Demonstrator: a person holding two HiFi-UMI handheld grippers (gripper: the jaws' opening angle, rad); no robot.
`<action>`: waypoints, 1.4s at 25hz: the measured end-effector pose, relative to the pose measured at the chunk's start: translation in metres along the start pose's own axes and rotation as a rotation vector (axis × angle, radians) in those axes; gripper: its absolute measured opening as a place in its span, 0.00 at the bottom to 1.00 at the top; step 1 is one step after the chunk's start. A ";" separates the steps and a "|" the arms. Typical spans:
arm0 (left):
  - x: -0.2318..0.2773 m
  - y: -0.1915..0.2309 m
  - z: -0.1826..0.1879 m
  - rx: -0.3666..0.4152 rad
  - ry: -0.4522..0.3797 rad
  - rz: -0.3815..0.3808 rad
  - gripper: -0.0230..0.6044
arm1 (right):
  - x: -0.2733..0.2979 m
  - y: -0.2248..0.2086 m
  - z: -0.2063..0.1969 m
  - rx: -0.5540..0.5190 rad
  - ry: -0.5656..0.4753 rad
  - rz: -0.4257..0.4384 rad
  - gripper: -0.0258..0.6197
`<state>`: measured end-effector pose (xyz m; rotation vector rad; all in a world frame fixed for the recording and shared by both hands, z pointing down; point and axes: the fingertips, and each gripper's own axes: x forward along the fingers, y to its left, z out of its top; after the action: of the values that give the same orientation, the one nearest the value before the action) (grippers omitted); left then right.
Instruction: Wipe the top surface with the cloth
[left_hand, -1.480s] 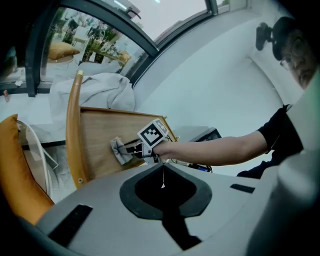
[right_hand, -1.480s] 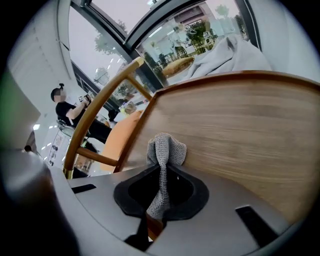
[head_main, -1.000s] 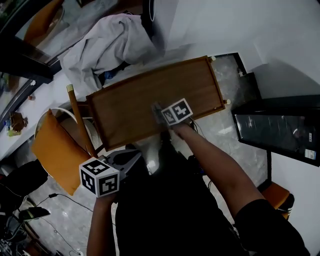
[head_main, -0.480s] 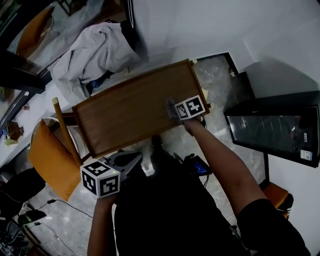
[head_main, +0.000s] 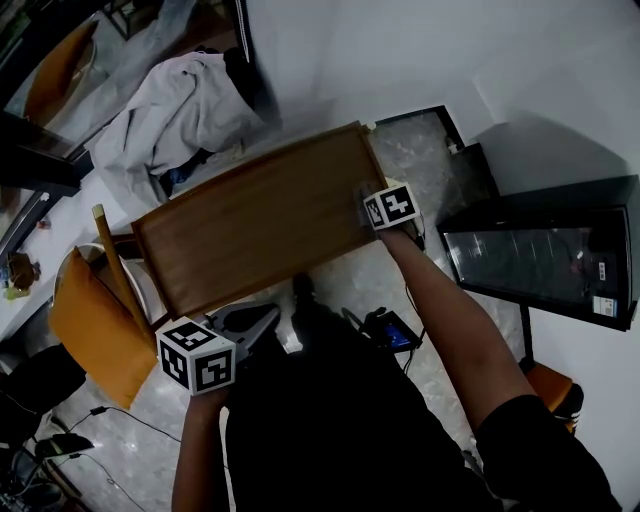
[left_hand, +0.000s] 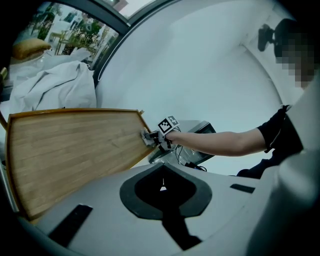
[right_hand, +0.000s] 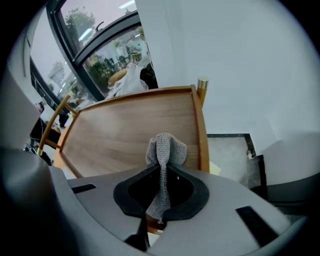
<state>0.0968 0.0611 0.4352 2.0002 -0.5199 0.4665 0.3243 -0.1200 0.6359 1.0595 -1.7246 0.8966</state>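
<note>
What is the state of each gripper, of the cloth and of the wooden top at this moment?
right gripper: shut on the cloth, by the top's raised rim.
cloth: pinched between the fingers, its bunched end on the wooden top.
left gripper: shut, holding nothing, off the top.
wooden top: bare except for the cloth.

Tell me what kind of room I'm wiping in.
Probably an office or workroom: a wooden table by a white wall, an orange chair, and a black glass-sided case, perhaps a computer, on the tiled floor.

Dim, cool light, fisheye bending (dark vignetted corners), sharp focus
</note>
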 end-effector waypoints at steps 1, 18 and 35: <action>0.001 -0.001 0.000 0.000 -0.001 -0.002 0.05 | -0.001 -0.004 -0.002 -0.005 0.008 -0.012 0.09; -0.077 0.025 -0.042 -0.035 -0.054 0.022 0.05 | -0.020 0.068 0.017 0.051 -0.198 0.008 0.09; -0.236 0.102 -0.139 -0.108 -0.077 0.115 0.05 | 0.047 0.503 0.014 -0.069 -0.104 0.600 0.09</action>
<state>-0.1695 0.1799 0.4472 1.8975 -0.6962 0.4235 -0.1540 0.0413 0.6141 0.5460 -2.1938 1.1478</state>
